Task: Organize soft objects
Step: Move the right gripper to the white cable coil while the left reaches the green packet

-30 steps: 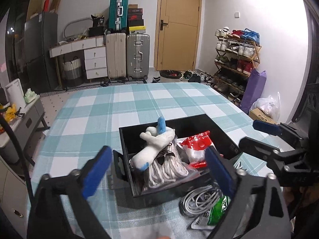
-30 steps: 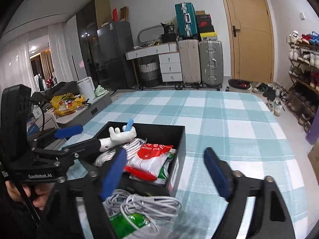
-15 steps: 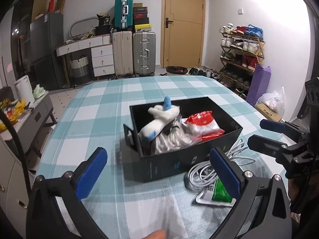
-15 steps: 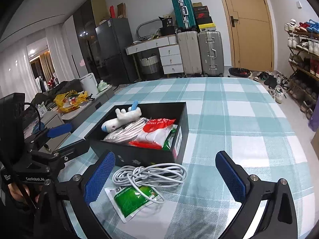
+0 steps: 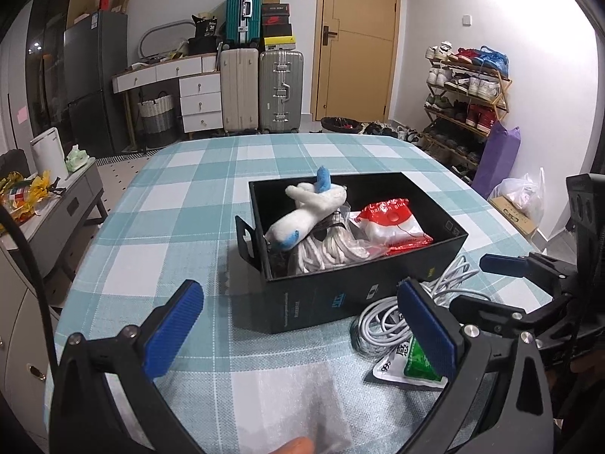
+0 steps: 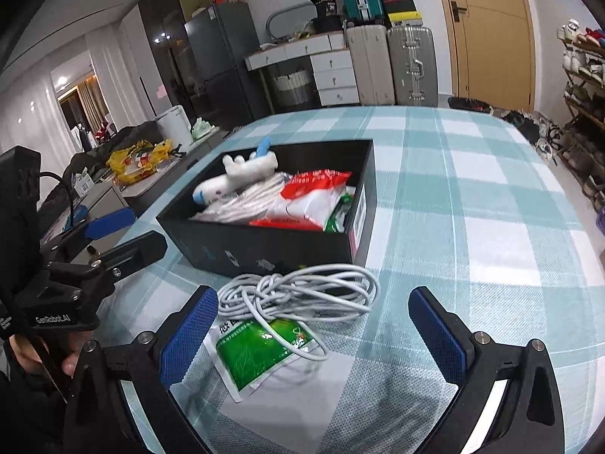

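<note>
A black box (image 5: 332, 295) (image 6: 264, 244) stands on the checked tablecloth. In it lie a white and blue plush toy (image 5: 306, 210) (image 6: 242, 174), a bundle of white rope (image 5: 325, 251) (image 6: 245, 204) and a red and white packet (image 5: 391, 221) (image 6: 310, 200). A coiled white cable (image 6: 302, 291) (image 5: 382, 321) lies in front of the box, partly over a green sachet (image 6: 261, 348) (image 5: 412, 363). My left gripper (image 5: 302, 333) is open and empty, near the box's front. My right gripper (image 6: 314, 336) is open and empty, over the cable and sachet.
The table (image 6: 472, 196) runs far back and right of the box. Beyond it stand suitcases (image 5: 261, 90), a drawer unit (image 5: 200, 98), a door (image 5: 355, 41) and a shoe rack (image 5: 465, 98). A low cabinet (image 5: 56, 208) stands left of the table.
Both grippers have pulled back and up from the box, which now sits farther away. The cable and green sachet have come fully into view. Both stayed open and empty.
</note>
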Available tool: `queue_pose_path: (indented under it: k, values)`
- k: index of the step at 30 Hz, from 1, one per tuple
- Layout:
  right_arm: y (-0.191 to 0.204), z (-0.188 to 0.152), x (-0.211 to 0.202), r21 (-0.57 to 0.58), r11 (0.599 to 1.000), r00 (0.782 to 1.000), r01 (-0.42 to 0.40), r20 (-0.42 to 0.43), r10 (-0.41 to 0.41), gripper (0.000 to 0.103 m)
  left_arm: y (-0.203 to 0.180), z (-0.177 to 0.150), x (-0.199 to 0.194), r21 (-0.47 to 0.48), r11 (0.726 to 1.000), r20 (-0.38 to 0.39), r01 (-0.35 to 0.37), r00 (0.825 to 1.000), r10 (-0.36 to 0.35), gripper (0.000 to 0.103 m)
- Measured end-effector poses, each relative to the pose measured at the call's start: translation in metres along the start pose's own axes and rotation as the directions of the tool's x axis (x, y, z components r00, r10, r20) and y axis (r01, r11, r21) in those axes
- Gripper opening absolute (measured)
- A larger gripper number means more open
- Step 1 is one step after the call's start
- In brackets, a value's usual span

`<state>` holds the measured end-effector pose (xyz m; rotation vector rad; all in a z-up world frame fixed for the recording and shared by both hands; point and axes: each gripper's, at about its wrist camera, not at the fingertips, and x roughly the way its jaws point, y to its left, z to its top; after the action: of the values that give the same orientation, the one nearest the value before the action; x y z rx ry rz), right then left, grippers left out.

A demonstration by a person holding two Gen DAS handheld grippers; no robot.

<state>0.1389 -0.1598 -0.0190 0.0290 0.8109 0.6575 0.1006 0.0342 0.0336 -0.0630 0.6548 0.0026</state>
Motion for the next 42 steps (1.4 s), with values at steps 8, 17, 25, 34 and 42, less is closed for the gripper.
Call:
queue_pose_path:
  k: [8,17,25,34,42]
  values:
    - [0.0,-0.003,0.016,0.02,1.0,0.999,0.007,-0.041,-0.006,0.102,0.001,-0.004,0.002,-0.007,1.0,-0.012,0.005,1.0,-0.005,0.103]
    - [0.002,-0.002,0.029,0.034,0.999,0.998,0.007,-0.061,-0.004,0.102,0.006,-0.007,0.005,-0.011,1.0,-0.014,0.0,1.0,0.0,0.103]
    - [0.0,0.001,0.035,0.053,0.998,0.997,0.016,-0.072,-0.012,0.102,0.007,-0.007,0.005,-0.01,1.0,-0.015,-0.003,1.0,0.003,0.103]
    - [-0.006,0.004,0.041,0.078,0.997,0.997,0.002,-0.082,0.005,0.09,0.008,-0.007,0.005,-0.012,1.0,-0.015,-0.004,1.0,0.004,0.103]
    - [-0.005,0.003,0.038,0.078,0.996,0.996,-0.04,-0.073,0.046,0.075,0.01,-0.006,0.005,-0.012,1.0,-0.016,-0.007,1.0,0.006,0.103]
